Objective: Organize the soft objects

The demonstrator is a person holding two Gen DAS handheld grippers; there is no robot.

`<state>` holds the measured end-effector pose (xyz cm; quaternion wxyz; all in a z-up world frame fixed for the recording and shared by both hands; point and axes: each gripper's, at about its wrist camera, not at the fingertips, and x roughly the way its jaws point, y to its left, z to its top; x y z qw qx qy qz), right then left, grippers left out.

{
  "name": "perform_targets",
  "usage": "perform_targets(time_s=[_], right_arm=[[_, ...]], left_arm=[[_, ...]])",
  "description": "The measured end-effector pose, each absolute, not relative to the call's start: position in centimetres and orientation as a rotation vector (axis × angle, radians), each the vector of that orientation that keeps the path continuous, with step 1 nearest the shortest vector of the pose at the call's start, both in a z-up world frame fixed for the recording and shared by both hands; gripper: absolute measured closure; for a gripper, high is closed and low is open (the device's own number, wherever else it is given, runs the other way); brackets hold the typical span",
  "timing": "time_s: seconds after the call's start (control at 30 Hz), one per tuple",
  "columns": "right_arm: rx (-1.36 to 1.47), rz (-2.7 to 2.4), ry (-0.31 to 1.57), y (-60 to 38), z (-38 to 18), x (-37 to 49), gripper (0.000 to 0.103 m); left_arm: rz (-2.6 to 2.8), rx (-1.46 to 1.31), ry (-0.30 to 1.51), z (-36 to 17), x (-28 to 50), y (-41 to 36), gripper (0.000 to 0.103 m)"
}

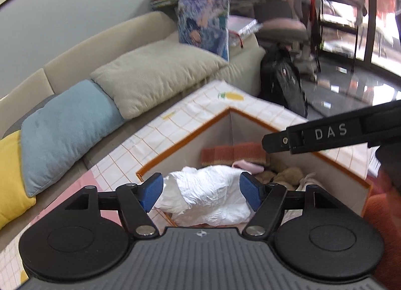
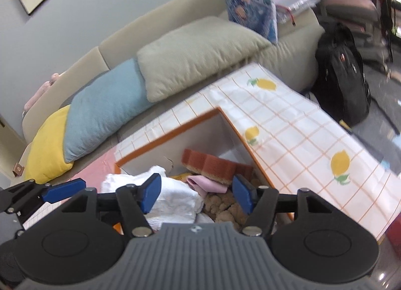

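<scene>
A fabric storage box (image 1: 190, 117) with a lemon print and orange trim stands open in front of the sofa. Inside it lie a crumpled white cloth (image 1: 208, 192), a pink cloth (image 1: 246, 166), a brown plush toy (image 1: 285, 174) and a rust-coloured pad (image 1: 233, 153). My left gripper (image 1: 200, 193) hovers open over the white cloth, and its blue pads do not press on it. My right gripper (image 2: 196, 194) is also open, above the white cloth (image 2: 175, 202) and the plush toy (image 2: 225, 204). One of the right gripper's fingers (image 1: 313, 137) reaches in from the right of the left wrist view.
Behind the box, a beige sofa (image 2: 155, 26) carries a beige cushion (image 2: 195, 52), a blue cushion (image 2: 105, 109) and a yellow cushion (image 2: 47, 149). A black backpack (image 2: 343, 74) leans on the floor to the right. A pink mat (image 1: 60, 202) lies under the box.
</scene>
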<state>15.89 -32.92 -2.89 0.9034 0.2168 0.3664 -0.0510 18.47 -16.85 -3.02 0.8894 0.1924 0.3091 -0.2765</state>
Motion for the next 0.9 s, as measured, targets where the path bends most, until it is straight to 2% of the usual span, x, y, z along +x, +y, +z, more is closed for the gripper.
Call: perform_targets(time_s=[0.03, 0.1, 0.17, 0.2, 0.4, 0.43, 0.5, 0.57, 0.63, 0.8, 0.9], right_arm=[[0.426, -0.099, 0.741, -32.5, -2.2, 15.5, 0.037], [0.380, -0.078, 0.709, -31.7, -0.8, 14.8, 0.036], [0.327, -0.051, 0.674, -30.7, 0.6, 13.9, 0.030], [0.298, -0.038, 0.654, -30.1, 1.3, 13.4, 0.026], [0.173, 0.045, 0.571, -27.3, 4.7, 9.5, 0.022], [0.163, 0.060, 0.566, -26.9, 5.1, 8.8, 0.015], [0.140, 0.084, 0.553, -26.1, 5.6, 7.5, 0.011], [0.109, 0.108, 0.545, -25.1, 6.1, 6.1, 0.011], [0.080, 0.122, 0.548, -24.0, 6.5, 4.7, 0.005], [-0.008, 0.097, 0.531, -21.0, 7.0, 1.5, 0.003], [-0.011, 0.081, 0.543, -19.6, 6.8, -0.2, 0.003]], left_arm=[[-0.587, 0.371, 0.615, -2.3, 17.9, -16.3, 0.021], [-0.601, 0.324, 0.570, -0.9, 16.7, -15.0, 0.013], [-0.591, 0.287, 0.555, 0.4, 15.6, -13.8, 0.008], [-0.588, 0.266, 0.557, 0.9, 15.2, -13.1, 0.008], [-0.545, 0.023, 0.595, 2.7, 12.9, -7.5, 0.003], [-0.521, -0.023, 0.590, 3.0, 12.5, -6.4, 0.003], [-0.455, -0.086, 0.572, 3.6, 11.6, -4.4, 0.002], [-0.387, -0.090, 0.530, 4.2, 10.5, -2.9, 0.001], [-0.312, -0.048, 0.489, 4.9, 9.2, -1.8, 0.000], [-0.157, 0.103, 0.356, 5.9, 5.0, -0.6, 0.000], [-0.094, 0.110, 0.338, 5.6, 3.0, -0.4, 0.000]])
